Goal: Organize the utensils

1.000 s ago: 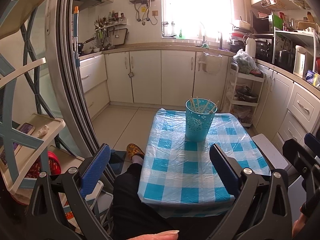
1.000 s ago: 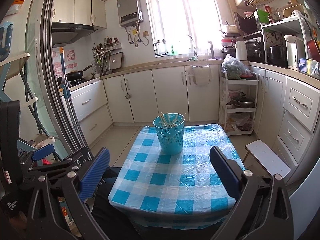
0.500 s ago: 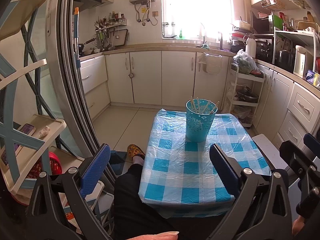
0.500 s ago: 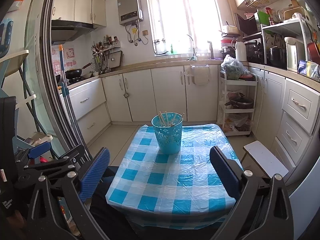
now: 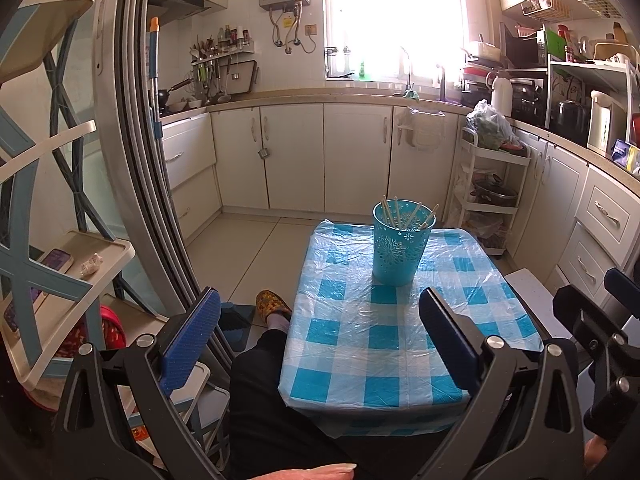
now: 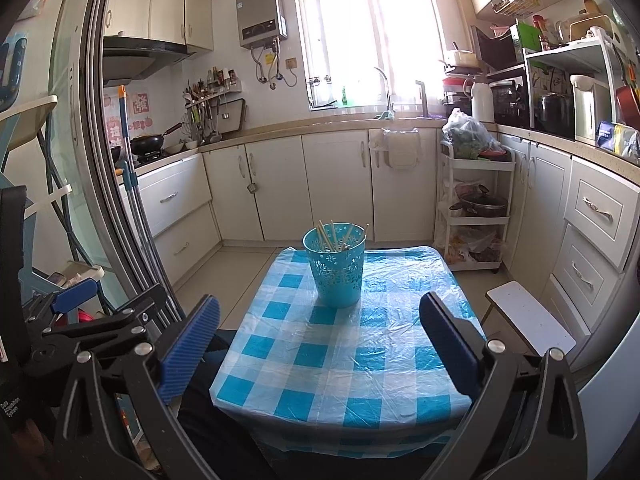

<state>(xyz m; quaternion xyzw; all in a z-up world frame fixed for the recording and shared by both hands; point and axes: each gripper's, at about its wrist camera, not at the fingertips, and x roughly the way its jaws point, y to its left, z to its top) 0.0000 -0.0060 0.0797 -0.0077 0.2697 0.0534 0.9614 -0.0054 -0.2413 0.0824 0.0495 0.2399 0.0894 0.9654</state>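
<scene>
Chopsticks (image 6: 335,236) all stand in the cup (image 6: 336,266) at twelve o'clock; table (image 6: 360,364) otherwise bare, left gripper (image 5: 320,326) and right gripper (image 6: 320,326) wide open, empty: seemingly finished

Left gripper (image 5: 320,320) held wide open and empty, near edge of checked table (image 5: 360,368). Farther back, upright turquoise cup (image 5: 400,252) holding chopsticks (image 5: 404,214). Right gripper (image 5: 608,332) partly visible at far right. Slippered foot (image 5: 274,306) left of table.
</scene>
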